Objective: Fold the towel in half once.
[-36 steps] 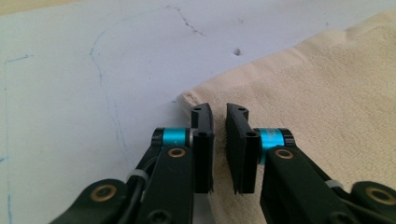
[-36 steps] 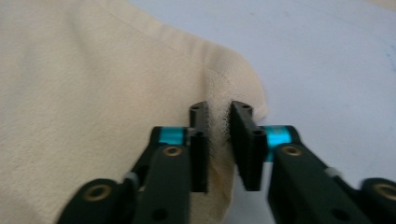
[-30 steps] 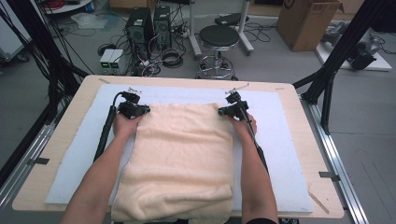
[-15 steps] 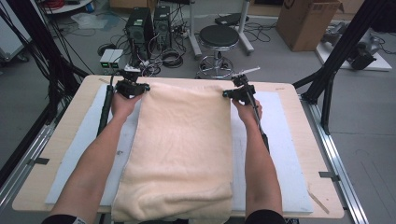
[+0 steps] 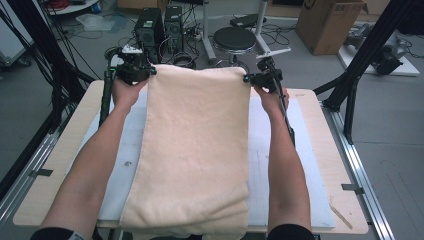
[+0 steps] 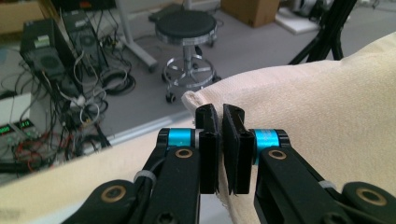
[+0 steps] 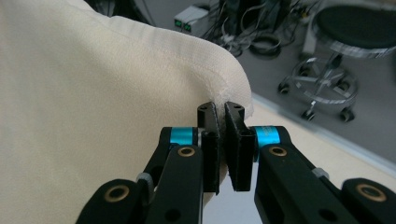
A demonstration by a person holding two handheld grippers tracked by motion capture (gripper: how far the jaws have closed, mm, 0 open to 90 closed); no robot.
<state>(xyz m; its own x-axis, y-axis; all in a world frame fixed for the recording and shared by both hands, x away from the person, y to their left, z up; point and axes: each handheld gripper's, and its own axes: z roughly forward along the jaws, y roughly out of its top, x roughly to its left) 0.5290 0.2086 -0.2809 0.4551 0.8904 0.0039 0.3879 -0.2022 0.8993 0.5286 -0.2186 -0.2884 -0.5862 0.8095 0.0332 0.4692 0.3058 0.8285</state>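
Fingers of both grippers, left and right, pinch the towel corners. Far edge now lifted off the table; unfolding underway.

The room is bright with soft, even light and no strong glare. Shadows are faint. The high view looks a little fuzzy and bends at its edges. In both gripper views the black jaws look sharp, but the floor and stool behind are blurry.
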